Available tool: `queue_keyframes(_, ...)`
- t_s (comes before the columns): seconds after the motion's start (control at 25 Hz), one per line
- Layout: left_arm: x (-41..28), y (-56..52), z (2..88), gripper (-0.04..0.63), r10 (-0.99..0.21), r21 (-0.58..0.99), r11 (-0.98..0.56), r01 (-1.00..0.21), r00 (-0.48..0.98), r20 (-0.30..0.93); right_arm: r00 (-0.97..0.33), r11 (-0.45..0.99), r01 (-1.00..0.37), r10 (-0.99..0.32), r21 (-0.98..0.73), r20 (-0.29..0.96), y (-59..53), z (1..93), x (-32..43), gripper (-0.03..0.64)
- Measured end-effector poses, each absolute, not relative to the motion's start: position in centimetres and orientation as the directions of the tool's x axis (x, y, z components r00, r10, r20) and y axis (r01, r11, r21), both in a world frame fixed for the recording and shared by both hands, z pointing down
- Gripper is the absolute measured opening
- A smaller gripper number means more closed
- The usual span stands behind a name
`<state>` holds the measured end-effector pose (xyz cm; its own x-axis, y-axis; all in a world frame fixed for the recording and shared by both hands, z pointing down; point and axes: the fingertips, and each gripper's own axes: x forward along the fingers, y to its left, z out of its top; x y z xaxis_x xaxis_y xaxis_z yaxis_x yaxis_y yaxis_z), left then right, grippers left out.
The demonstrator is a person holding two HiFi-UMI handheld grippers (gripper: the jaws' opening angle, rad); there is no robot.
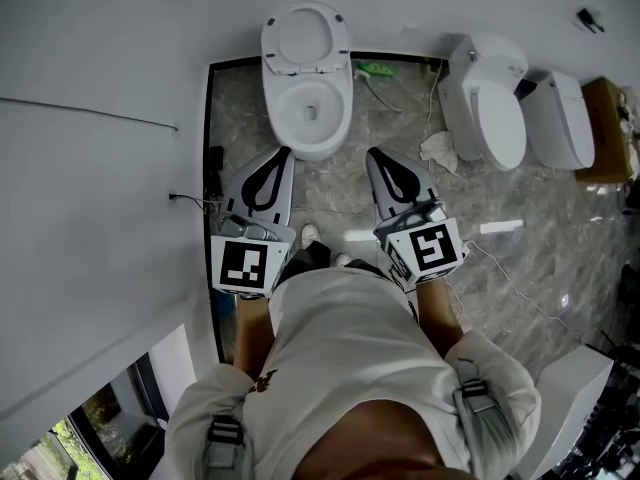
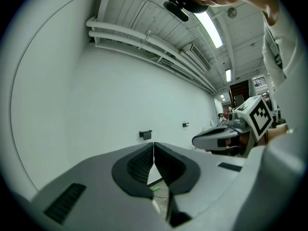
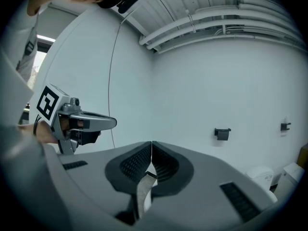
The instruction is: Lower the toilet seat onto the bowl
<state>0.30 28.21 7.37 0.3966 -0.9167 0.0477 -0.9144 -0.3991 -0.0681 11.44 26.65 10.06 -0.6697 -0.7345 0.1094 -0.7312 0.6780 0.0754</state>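
Observation:
In the head view a white toilet (image 1: 307, 108) stands against the far wall, with its seat and lid (image 1: 305, 38) raised upright above the open bowl. My left gripper (image 1: 283, 154) and right gripper (image 1: 373, 155) point at the toilet side by side, just short of the bowl's front. Both are shut with nothing between the jaws and touch nothing. The left gripper view shows its closed jaws meeting at the left gripper (image 2: 153, 146), with the right gripper (image 2: 226, 136) alongside. The right gripper (image 3: 151, 144) looks at bare wall, with the left gripper (image 3: 82, 124) beside it.
Two more white toilets (image 1: 492, 108) (image 1: 562, 120) stand at the right, beside a cardboard box (image 1: 606, 128). A white rag (image 1: 437, 150) and a green item (image 1: 376, 69) lie on the marble floor. A white wall (image 1: 100, 168) closes the left side. Small dark brackets (image 3: 222, 133) hang on the far wall.

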Motion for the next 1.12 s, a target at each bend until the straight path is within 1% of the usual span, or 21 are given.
queue_keyframes(0.48, -3.4, 23.7, 8.7, 0.023, -0.885, -0.056, -0.466, -0.883, 0.463, 0.05, -0.619, 0.63, -0.772, -0.775, 0.082, 0.127, 23.1, 11.1, 7.1, 0.021)
queue_keyframes(0.72, -4.4, 21.6, 9.1, 0.023, -0.878, -0.043, -0.477, -0.878, 0.474, 0.064, -0.607, 0.617, -0.784, -0.786, 0.072, 0.119, 21.4, 11.0, 6.7, 0.021)
queue_keyframes(1.12, -3.6, 16.7, 9.9, 0.023, -0.867, -0.032, -0.495, -0.868, 0.491, 0.08, -0.593, 0.603, -0.796, -0.794, 0.053, 0.131, 17.0, 11.7, 7.2, 0.021)
